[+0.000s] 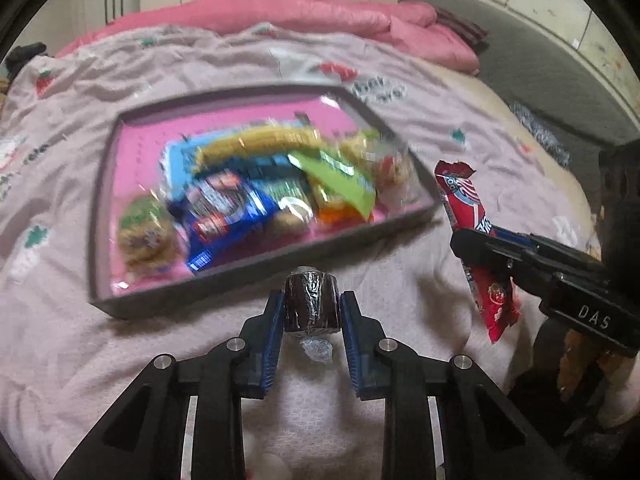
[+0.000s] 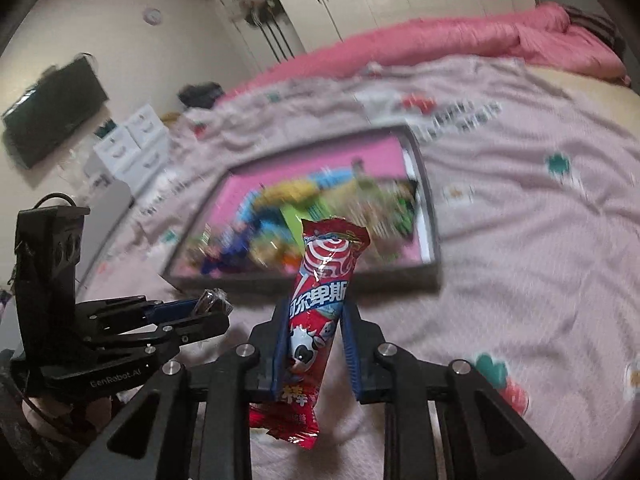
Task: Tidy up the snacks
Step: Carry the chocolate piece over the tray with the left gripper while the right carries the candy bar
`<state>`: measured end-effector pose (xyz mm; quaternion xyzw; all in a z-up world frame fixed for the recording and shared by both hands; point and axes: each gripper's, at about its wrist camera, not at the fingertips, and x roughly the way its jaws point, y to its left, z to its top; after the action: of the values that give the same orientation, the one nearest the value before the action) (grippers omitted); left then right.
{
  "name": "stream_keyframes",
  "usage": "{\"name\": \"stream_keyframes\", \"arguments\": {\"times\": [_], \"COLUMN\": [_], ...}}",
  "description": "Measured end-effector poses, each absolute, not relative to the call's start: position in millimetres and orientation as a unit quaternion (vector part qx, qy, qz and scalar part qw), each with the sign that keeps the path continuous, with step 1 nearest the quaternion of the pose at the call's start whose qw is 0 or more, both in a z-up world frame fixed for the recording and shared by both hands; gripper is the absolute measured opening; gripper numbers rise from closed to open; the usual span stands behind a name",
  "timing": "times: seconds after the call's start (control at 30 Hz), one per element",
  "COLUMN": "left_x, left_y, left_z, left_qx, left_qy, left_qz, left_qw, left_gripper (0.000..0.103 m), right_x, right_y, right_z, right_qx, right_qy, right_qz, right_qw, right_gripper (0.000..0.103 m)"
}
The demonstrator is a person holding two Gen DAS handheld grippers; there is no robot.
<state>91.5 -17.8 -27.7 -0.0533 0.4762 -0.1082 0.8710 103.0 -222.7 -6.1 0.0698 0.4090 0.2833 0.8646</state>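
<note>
My left gripper is shut on a small dark round snack in clear wrap, held above the bed just in front of the tray's near rim. The grey tray with a pink floor holds several snack packets. My right gripper is shut on a long red candy packet that stands upright, to the right of the tray. The right gripper also shows in the left wrist view with the red packet. The left gripper shows in the right wrist view. The tray shows there too.
The tray lies on a pale pink bedspread with strawberry prints. A bright pink quilt is bunched at the far side. A grey headboard is at the right. White drawers and a wall screen stand beyond the bed.
</note>
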Motion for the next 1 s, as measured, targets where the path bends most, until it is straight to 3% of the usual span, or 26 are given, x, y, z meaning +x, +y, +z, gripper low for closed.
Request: {"name": "stream_keyframes", "arguments": {"times": [0.43, 1.0], "left_x": [100.0, 129.2], "left_y": [15.4, 44.4], "left_z": [1.7, -2.6], "left_qx": [-0.08, -0.099], "left_qy": [0.441, 0.431], "left_qz": [-0.062, -0.022], "left_qw": [0.892, 0.897], "left_gripper": [0.029, 0.029], "right_x": [114.8, 147.0], "right_y": [-207.4, -191.4], "right_z": [25.2, 28.0], "right_qx": [0.051, 0.052], "right_qy": [0.336, 0.313], "right_qz": [0.318, 0.335], "right_qw": [0.885, 0.887], "right_gripper": [0.025, 0.025]}}
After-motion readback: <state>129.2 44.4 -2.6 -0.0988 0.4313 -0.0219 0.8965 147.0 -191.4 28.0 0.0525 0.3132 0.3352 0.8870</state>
